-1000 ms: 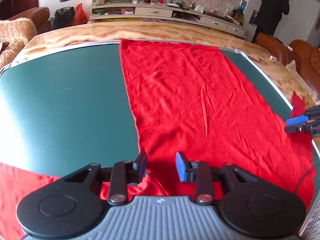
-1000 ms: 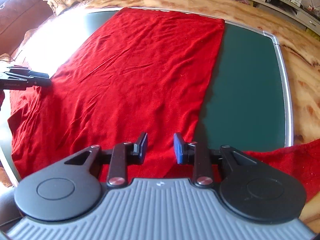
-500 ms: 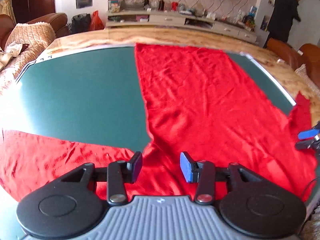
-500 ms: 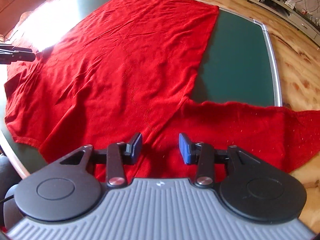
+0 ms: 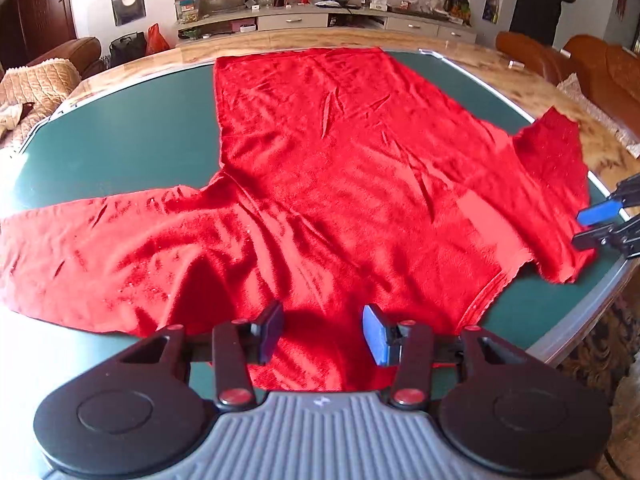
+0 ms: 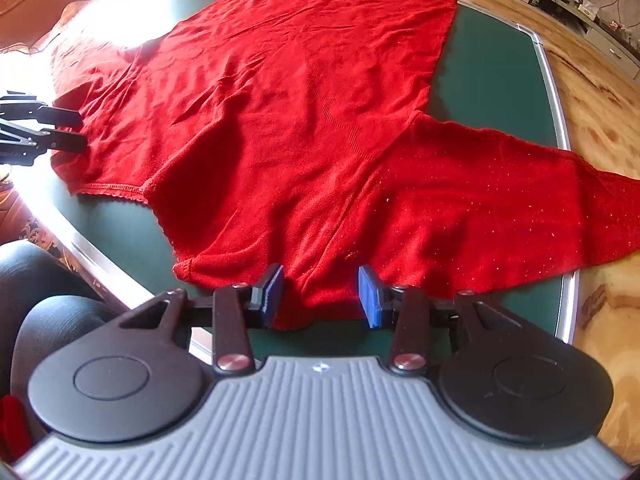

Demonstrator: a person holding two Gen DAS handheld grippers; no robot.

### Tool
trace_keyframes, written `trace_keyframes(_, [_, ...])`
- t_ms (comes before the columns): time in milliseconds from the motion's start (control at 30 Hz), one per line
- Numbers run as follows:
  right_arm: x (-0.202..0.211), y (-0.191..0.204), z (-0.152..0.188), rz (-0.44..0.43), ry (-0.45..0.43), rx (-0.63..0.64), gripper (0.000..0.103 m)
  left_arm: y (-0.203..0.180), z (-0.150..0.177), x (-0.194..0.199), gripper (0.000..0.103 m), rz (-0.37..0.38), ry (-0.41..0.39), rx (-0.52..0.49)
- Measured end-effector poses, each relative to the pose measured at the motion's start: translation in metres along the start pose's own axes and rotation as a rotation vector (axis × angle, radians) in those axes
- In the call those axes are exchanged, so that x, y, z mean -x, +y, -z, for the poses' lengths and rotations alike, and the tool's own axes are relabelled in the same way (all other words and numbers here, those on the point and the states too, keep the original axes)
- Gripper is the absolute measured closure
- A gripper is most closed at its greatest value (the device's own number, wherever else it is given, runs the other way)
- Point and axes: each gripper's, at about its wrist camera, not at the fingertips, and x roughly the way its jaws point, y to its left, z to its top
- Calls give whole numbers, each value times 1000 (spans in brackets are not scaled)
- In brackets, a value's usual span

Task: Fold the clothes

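A red long-sleeved sweater (image 5: 340,168) lies spread flat on a dark green table top (image 5: 120,140), sleeves out to both sides. My left gripper (image 5: 322,334) is open and empty, hovering over the sweater's near edge by its left shoulder. My right gripper (image 6: 320,296) is open and empty over the near edge by the right shoulder, next to the right sleeve (image 6: 500,208). The right gripper also shows at the right edge of the left wrist view (image 5: 596,226), and the left gripper at the left edge of the right wrist view (image 6: 68,130).
The table has a metal rim (image 6: 560,120) and a wooden border (image 6: 592,112). A person's knees (image 6: 36,300) are by the near edge. Brown sofas (image 5: 580,60), a cabinet with clutter (image 5: 320,20) and a standing person (image 5: 540,0) are behind.
Both grippers have pulled back toward the near table edge and stayed open. The sweater's shoulders, neckline and both sleeves have come into view.
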Motion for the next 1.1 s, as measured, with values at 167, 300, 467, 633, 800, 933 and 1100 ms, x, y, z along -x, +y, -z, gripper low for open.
trace_keyframes(167, [1, -5, 2, 15, 15, 7, 50, 11, 6, 5, 55, -20, 7, -13])
trace_keyframes(300, [1, -9, 3, 14, 19, 5, 50, 15, 8, 8, 52, -8, 13, -20])
trace_keyframes(467, [9, -3, -3, 37, 26, 71, 47, 30, 7, 18, 49, 77, 12, 17])
trace_keyframes(633, [20, -3, -20, -10, -52, 59, 47, 47, -3, 17, 49, 63, -4, 60])
trace_keyframes(800, [7, 0, -33, -37, 1, 48, 47, 52, -20, 9, 45, 98, 57, 113])
trace_keyframes(933, [16, -14, -81, -75, -62, -78, 43, 53, -72, 6, 21, 105, 50, 136])
trace_keyframes(1100, [13, -29, -167, -11, -132, -184, 26, 61, -158, -12, 10, 54, 35, 192])
